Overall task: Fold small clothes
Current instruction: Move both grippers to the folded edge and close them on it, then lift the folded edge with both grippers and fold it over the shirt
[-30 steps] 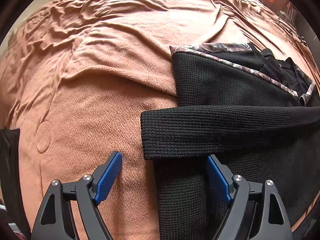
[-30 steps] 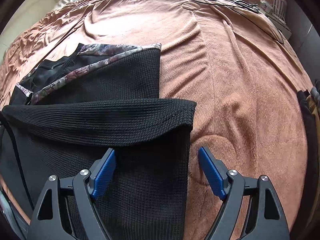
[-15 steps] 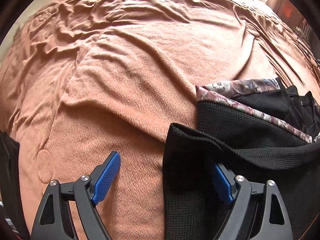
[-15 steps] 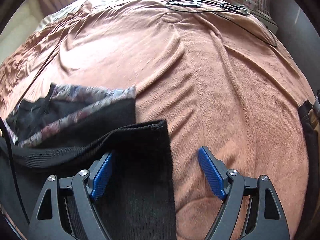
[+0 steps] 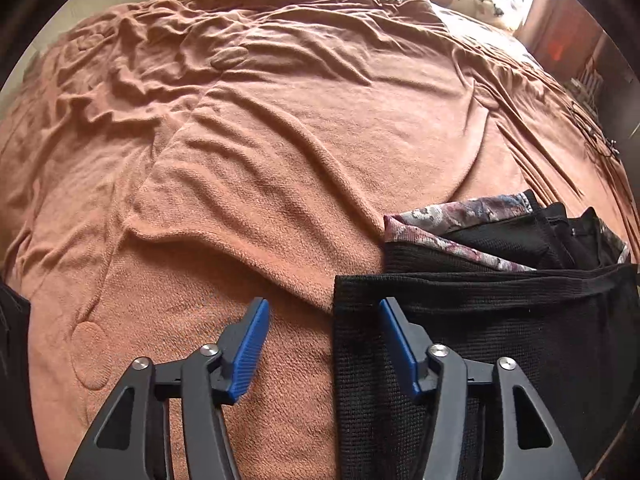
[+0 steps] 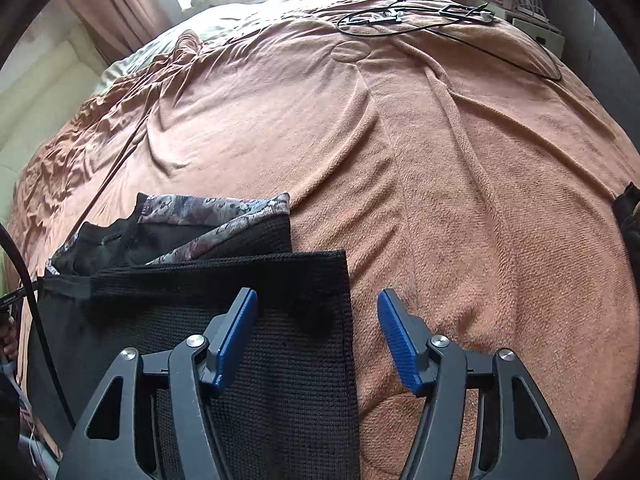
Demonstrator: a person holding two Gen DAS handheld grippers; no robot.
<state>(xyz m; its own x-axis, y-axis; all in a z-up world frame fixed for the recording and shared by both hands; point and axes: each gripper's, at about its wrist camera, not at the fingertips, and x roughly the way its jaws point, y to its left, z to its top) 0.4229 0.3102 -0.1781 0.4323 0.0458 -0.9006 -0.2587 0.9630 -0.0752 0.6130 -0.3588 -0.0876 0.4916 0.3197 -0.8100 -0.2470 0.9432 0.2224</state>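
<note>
— Black knitted garment with a floral-patterned trim (image 5: 500, 320): where is it laid?

— It is spread on the bed, on a rumpled terracotta fleece blanket (image 5: 280, 160). In the left wrist view it is seen at the lower right, with the patterned trim at its far end and a folded band of knit laid across it.

— And how are the left tongs (image 5: 324, 344) placed?

— They are held over the garment's left edge. The blue-padded left finger is seen above bare blanket, the right one above the black knit. The jaws are being closed, the edge of the cloth lies between them, yet no pad is seen pressed on it.

— What is shown in the right wrist view?

— The same garment (image 6: 280, 340) is found at the lower left there, its right edge running between the fingers of the right tongs (image 6: 318, 338). Those jaws are likewise being closed, with the knit under the left pad and blanket under the right, and no grip is made out. A black cable (image 6: 440, 20) is seen lying on the far part of the blanket.
</note>
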